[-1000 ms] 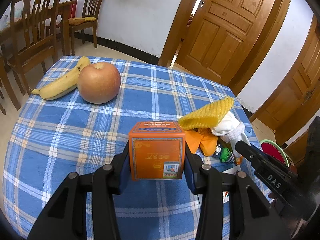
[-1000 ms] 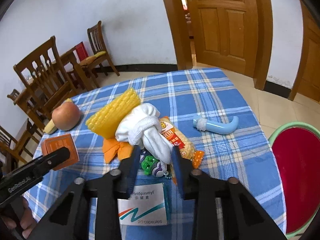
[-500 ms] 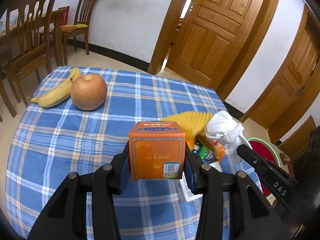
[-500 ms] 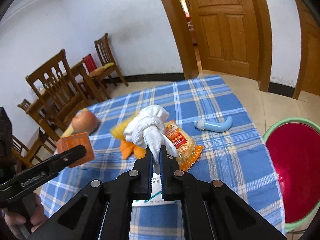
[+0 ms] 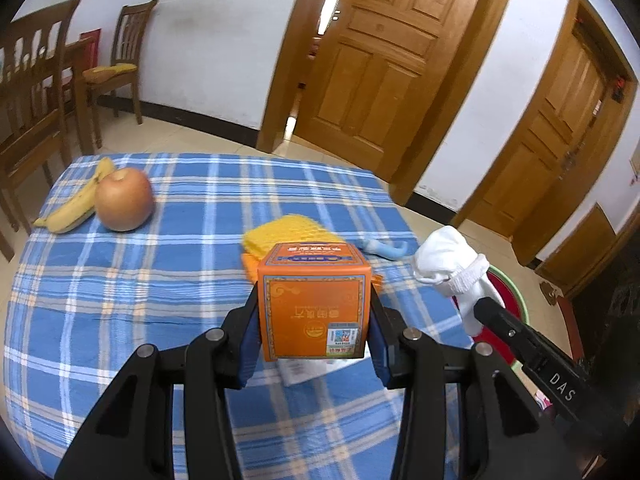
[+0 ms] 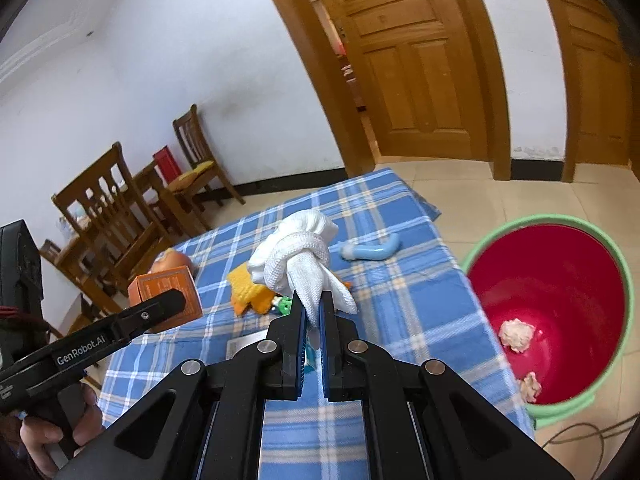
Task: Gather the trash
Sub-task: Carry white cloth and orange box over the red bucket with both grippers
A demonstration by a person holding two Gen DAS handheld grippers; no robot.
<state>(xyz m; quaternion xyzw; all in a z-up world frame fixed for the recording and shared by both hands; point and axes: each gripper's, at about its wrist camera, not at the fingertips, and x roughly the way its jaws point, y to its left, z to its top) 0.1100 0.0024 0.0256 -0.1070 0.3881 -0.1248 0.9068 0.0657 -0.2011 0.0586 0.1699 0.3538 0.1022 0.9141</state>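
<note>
— What does your left camera show?

— My left gripper (image 5: 314, 320) is clamped on an orange box (image 5: 313, 300), one finger on each side face. The box sits upright between the fingers, lifted clear of the blue checked tablecloth (image 5: 160, 280). Its printed front faces the camera, with the lettering upside down and a small sticker at the lower right. It is nearly a cube, so I can't name a long axis. Behind it lies a yellow sponge (image 5: 288, 232), and beyond that a blue curved handle (image 5: 386, 249) lying flat. At the far left an apple (image 5: 124, 200) touches a banana (image 5: 74, 208). To the right my other gripper holds a white sock (image 5: 452, 276) out past the table edge.

— And the right camera?

— My right gripper (image 6: 313, 312) is pinched nearly closed on the white sock (image 6: 300, 256). The fingers grip its loose thin end; the knotted bundle stands above the fingertips, so its long axis runs up and away from me, bulky end farthest. It hangs in the air above the tablecloth (image 6: 400, 312). To the right, beside the table on the floor, stands a red bucket with a green rim (image 6: 624, 280), with two crumpled pale wads (image 6: 516, 336) at its bottom. At the left I see the orange box (image 6: 168, 288) held in my left gripper (image 6: 168, 304).
</note>
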